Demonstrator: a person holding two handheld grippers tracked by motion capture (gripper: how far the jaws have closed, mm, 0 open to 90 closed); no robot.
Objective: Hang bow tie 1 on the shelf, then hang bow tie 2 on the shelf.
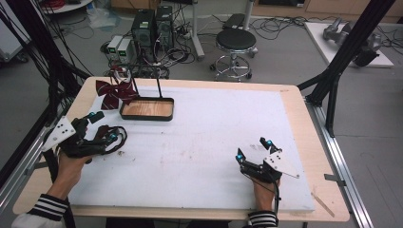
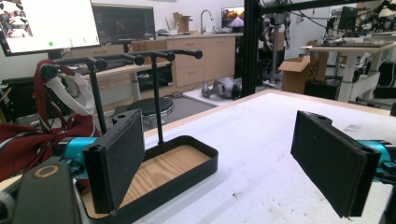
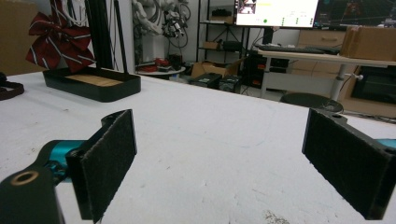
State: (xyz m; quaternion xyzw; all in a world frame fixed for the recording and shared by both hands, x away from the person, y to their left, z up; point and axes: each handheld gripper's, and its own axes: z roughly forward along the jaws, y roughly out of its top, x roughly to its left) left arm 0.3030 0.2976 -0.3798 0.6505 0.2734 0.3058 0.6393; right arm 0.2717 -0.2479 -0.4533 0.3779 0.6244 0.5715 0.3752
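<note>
A black tray [image 1: 145, 117] with a wooden floor sits at the back left of the white mat, with a thin black rod stand [image 1: 158, 88] rising from it. A dark red striped bow [image 1: 113, 93] hangs on the stand's left side. My left gripper [image 1: 101, 127] lies just left of the tray, open, with nothing between its pads. In the left gripper view the tray [image 2: 196, 170] is close ahead, the bow [image 2: 25, 142] to its left, and the gripper [image 2: 224, 163] stands wide. My right gripper [image 1: 254, 149] rests open at the front right, and the right gripper view shows it [image 3: 229, 158] empty, the tray [image 3: 93, 88] and bow [image 3: 58, 39] far off.
The white mat [image 1: 214, 142] covers most of the wooden table [image 1: 304, 118]. Behind the table stand a black stool [image 1: 235, 45] and computer cases [image 1: 152, 28] among cables. Black frame posts [image 1: 347, 47] rise at the right, and more at the left edge.
</note>
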